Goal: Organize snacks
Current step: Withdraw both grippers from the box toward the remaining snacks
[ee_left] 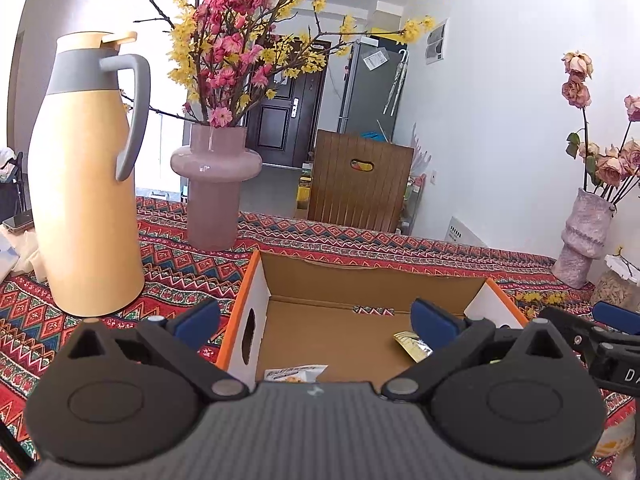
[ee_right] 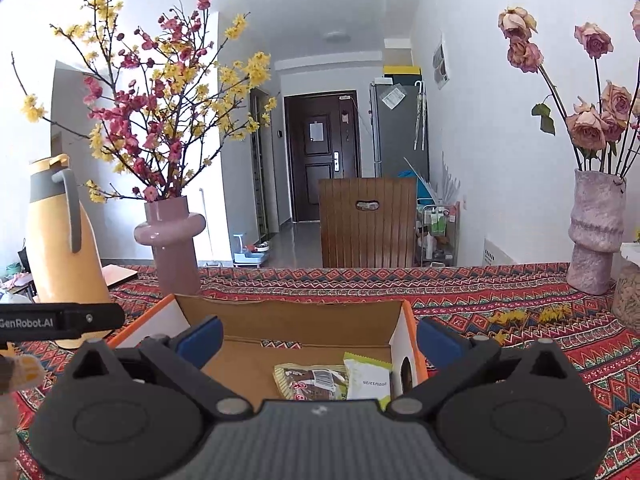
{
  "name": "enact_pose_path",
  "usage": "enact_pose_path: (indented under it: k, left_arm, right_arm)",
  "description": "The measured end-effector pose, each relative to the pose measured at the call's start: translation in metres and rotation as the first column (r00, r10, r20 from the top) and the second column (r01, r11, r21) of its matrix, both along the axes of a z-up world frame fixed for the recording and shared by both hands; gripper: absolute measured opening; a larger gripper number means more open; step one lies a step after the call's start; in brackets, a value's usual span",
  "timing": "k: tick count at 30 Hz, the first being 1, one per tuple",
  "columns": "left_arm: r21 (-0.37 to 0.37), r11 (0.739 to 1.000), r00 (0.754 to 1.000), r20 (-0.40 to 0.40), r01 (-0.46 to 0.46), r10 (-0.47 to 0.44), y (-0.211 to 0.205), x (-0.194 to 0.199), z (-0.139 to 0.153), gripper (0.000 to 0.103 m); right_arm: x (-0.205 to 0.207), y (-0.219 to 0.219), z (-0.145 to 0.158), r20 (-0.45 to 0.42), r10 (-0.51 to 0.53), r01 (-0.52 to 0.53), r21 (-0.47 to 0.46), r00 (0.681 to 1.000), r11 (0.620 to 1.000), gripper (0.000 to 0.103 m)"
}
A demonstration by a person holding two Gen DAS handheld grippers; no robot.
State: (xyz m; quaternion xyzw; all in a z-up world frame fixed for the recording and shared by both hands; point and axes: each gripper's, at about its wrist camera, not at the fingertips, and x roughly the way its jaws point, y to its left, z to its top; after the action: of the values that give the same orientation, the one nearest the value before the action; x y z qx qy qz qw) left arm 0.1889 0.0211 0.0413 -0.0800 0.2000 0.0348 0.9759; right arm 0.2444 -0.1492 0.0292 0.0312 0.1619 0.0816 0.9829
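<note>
My left gripper (ee_left: 316, 322) and right gripper (ee_right: 320, 338) hang wide open and empty over an open cardboard box (ee_right: 288, 312) on a patterned tablecloth (ee_right: 480, 292). Inside lie a brown snack packet (ee_right: 310, 382) and, just beside it, a pale green-edged packet (ee_right: 368, 378) whose long axis runs toward me. A gold-foil sachet (ee_left: 412, 346) and a printed packet (ee_left: 294, 374) are partly hidden by my gripper. Behind the box stand a yellow thermos jug (ee_left: 86, 184) and pink vase (ee_left: 216, 184).
</note>
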Motion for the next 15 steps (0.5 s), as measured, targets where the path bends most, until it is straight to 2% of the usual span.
enact_pose_path:
  k: [9, 15]
  left_arm:
    - [0.015, 1.0, 1.0, 0.005, 0.0, 0.0, 0.001, -0.031, 0.01, 0.103]
    - [0.02, 1.0, 1.0, -0.015, -0.014, 0.014, 0.005, -0.054, 0.006, 0.103]
  right_arm:
    - [-0.033, -0.003, 0.008, -0.001, -0.002, 0.002, -0.006, 1.0, 1.0, 0.103]
    - [-0.055, -0.005, 0.004, -0.021, 0.0, 0.0, -0.001, 1.0, 1.0, 0.103]
